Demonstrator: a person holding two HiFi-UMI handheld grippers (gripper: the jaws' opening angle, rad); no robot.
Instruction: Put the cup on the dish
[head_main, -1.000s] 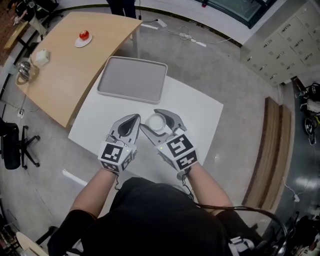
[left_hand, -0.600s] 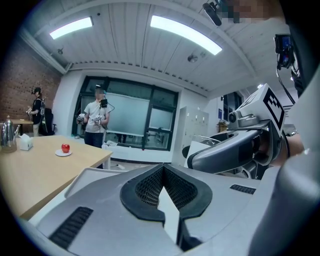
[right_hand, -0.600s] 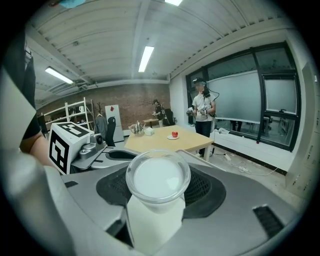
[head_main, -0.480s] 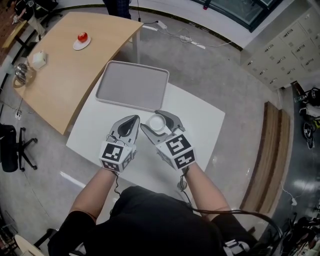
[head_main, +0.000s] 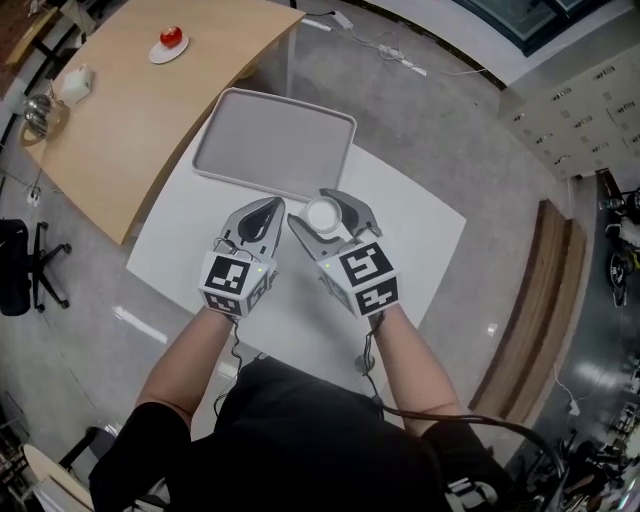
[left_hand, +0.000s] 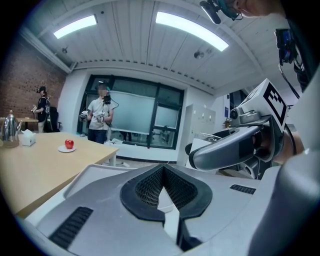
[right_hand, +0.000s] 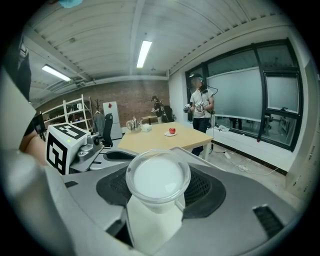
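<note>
Right gripper (head_main: 320, 209): you have its jaws part-way closed on the cup, one black pad pressed to each side of it, just below the rim.
Cup (right_hand: 158, 176): clear, round-rimmed, white inside. In the head view it sits at the centre of the frame, just below the near edge of the grey tray and apart from it, over the white table. You cannot tell from any view whether its base touches the table.
Left gripper (left_hand: 162, 171): you hold it just left of the right one, its jaws drawn together with only a thin wedge of light between the pads and nothing in them. In the head view its tips lie near the cup, not touching.
Your arms: bare forearms come up from the lower centre of the head view, one behind each marker cube.
Grey tray (head_main: 275, 144): rectangular, with a raised rim. It lies on the far end of the white table, upper centre of the head view, turned at a slight angle.
White table (head_main: 420, 240): runs diagonally through the middle of the frame.
Wooden table (head_main: 120, 130): upper left of the head view, just beyond the tray.
Apple (head_main: 172, 37): red, on a small white saucer (head_main: 160, 52) at the top left.
Kettle (head_main: 35, 112) and white box (head_main: 76, 84): at the wooden table's left edge.
Office chair (head_main: 20, 270): black, at the left edge of the frame.
Bystander (left_hand: 99, 117): stands beyond the wooden table, before the dark-framed windows.
</note>
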